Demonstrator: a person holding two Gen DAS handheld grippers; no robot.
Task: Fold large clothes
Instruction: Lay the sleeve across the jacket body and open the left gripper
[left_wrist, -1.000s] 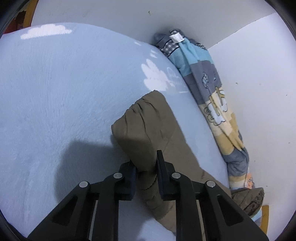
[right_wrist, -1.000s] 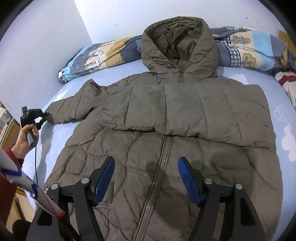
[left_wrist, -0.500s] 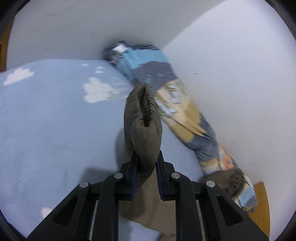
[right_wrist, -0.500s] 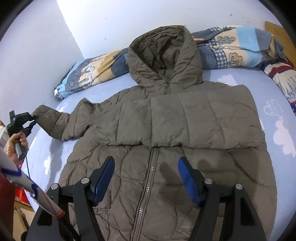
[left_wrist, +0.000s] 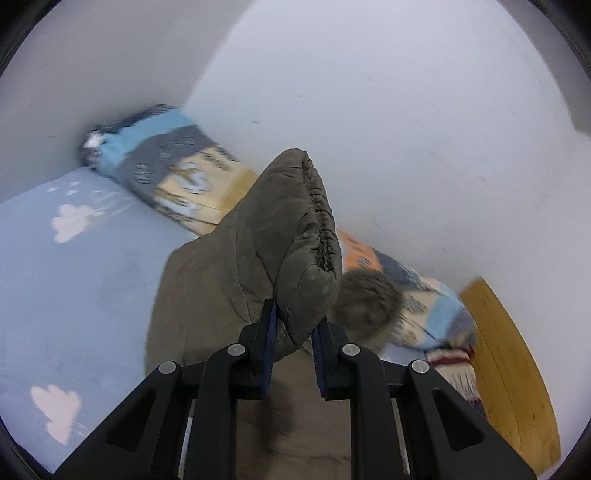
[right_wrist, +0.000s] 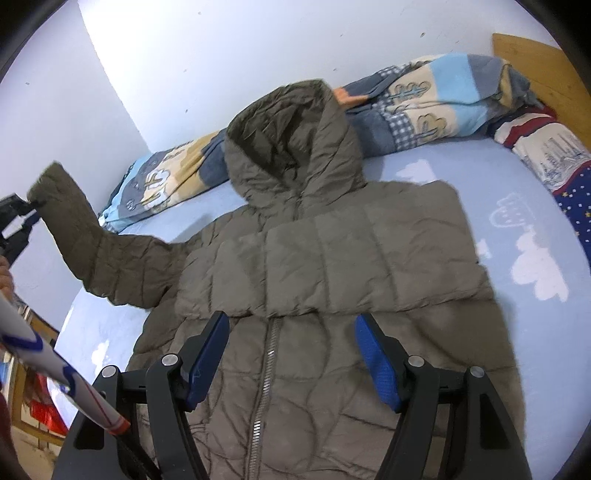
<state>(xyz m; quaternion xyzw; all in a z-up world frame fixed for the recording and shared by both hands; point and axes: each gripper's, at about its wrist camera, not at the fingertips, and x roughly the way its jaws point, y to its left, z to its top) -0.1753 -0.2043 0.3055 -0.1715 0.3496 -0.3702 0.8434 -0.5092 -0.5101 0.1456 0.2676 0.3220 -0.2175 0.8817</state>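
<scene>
Olive quilted nylon covers most of the bed: the coat lies face up on the pale blue sheet, zip closed down the middle, hood propped against a rolled blanket that runs along the white wall. The blanket is soft fleece in blue, cream and grey blocks with cartoon prints; a second, star-and-stripe cloth sits at the far right by the wooden headboard. White cloud shapes dot the sheet. Nothing lies on the coat's chest, where the right sleeve appears folded across as a flat puffy band.

The left tool is clamped on the left sleeve just behind its gathered, elastic cuff, blue pads pressing the padding in from both sides. In the right wrist view the sleeve stands up off the bed at the far left, with a hand partly visible beneath that tool.

The right tool hangs over the coat's lower front, jaws wide with nothing between them, straddling the zip.

A second ago the sleeve lay flat on the sheet; now it is raised clear of it, cuff uppermost, and the blanket behind is motion-blurred. The right tool's gap is unchanged.
</scene>
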